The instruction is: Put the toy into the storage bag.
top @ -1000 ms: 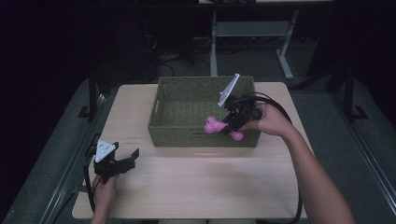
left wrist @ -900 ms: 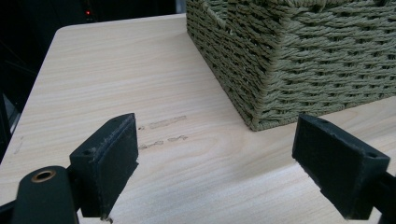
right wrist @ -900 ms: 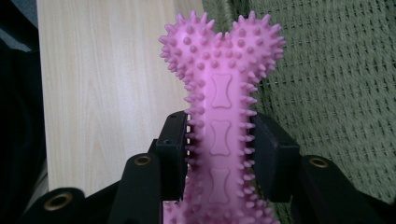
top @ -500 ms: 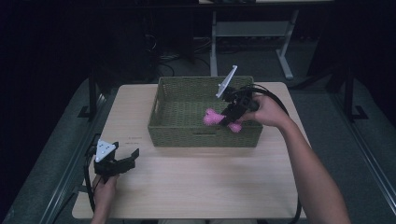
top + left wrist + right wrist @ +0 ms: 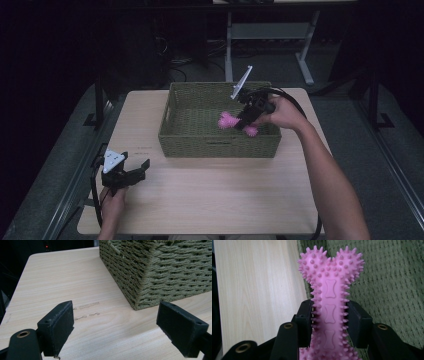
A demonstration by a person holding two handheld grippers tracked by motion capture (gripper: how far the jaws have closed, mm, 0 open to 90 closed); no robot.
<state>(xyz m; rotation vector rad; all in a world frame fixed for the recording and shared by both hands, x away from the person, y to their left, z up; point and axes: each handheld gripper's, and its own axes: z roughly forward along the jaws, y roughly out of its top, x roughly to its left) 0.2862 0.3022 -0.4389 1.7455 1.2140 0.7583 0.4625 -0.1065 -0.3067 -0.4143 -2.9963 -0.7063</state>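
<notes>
My right tongs (image 5: 246, 120) are clamped on the shaft of the pink spiky bone (image 5: 331, 302), its long axis running straight out along the jaws, knobbed end forward. It hangs over the woven basket (image 5: 200, 141), further in than half a second ago (lower too, I reckon). Left tongs (image 5: 122, 327) sit agape on the bench (image 5: 215, 190), well clear.

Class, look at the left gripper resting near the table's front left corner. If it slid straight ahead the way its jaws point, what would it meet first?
Probably the basket. The left gripper stands open over bare table, aimed at the basket's near corner. Depth is unclear, so it might just graze that corner.
</notes>
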